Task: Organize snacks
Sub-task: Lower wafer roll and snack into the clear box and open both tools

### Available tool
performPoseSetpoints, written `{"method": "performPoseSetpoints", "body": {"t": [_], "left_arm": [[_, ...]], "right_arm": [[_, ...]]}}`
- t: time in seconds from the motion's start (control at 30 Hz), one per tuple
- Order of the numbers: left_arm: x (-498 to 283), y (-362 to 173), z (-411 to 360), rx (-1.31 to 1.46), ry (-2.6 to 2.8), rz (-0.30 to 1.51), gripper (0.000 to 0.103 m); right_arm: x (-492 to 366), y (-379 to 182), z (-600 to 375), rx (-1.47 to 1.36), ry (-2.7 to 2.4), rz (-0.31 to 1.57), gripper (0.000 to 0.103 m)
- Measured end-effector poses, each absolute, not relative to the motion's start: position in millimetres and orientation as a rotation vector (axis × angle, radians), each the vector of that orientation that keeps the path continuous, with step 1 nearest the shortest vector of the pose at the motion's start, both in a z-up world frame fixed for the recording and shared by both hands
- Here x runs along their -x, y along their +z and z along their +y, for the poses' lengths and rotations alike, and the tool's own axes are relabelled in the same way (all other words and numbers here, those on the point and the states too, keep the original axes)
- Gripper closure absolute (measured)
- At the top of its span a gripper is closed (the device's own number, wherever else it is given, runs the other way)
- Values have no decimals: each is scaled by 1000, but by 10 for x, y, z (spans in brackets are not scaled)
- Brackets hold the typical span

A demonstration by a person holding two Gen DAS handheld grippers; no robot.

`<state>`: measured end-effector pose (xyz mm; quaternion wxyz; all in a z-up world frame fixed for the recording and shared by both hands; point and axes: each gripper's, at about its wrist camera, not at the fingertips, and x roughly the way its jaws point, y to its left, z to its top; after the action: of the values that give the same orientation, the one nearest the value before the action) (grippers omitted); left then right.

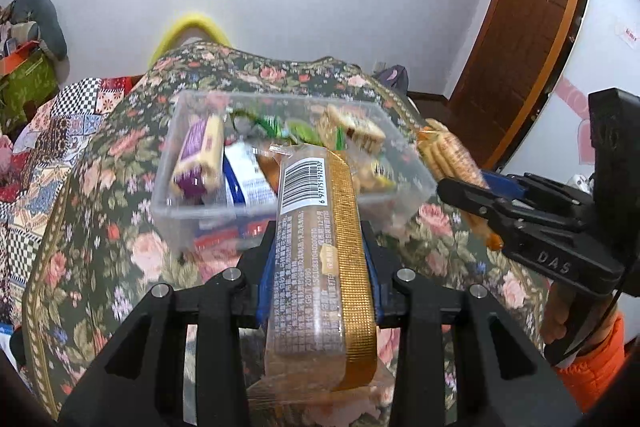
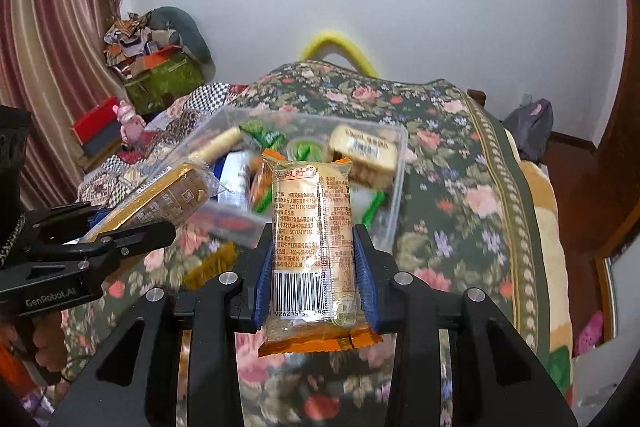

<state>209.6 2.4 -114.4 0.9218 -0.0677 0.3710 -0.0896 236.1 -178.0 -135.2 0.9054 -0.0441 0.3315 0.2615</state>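
Left tongs point(image 1: 320, 247) clamp gold-banded biscuit pack point(image 1: 320, 251) mid-length; right tongs point(image 2: 316, 259) clamp orange-ended cracker sleeve point(image 2: 312, 227) likewise. Both held just short of clear tub point(image 1: 192, 211) on floral bed point(image 1: 100, 227). Packs probably light, film slippery, contents brittle: grip the flat sides gently

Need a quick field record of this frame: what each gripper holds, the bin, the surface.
left gripper: shut on gold-edged biscuit pack
right gripper: shut on orange-ended cracker pack
clear plastic bin: ahead of both grippers, already holds several wrapped snacks
surface: floral cloth under the bin
packs: both held above the cloth, short of the bin
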Motion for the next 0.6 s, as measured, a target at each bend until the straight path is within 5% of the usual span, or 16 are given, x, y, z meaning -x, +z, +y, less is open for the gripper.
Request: {"method": "performPoseSetpoints", "body": {"t": [0.6], "left_arm": [[-3051,-1211,29,141,-184,779,66]], "right_arm": [[-2994,-1453,-1646,65,468,722,70]]}}
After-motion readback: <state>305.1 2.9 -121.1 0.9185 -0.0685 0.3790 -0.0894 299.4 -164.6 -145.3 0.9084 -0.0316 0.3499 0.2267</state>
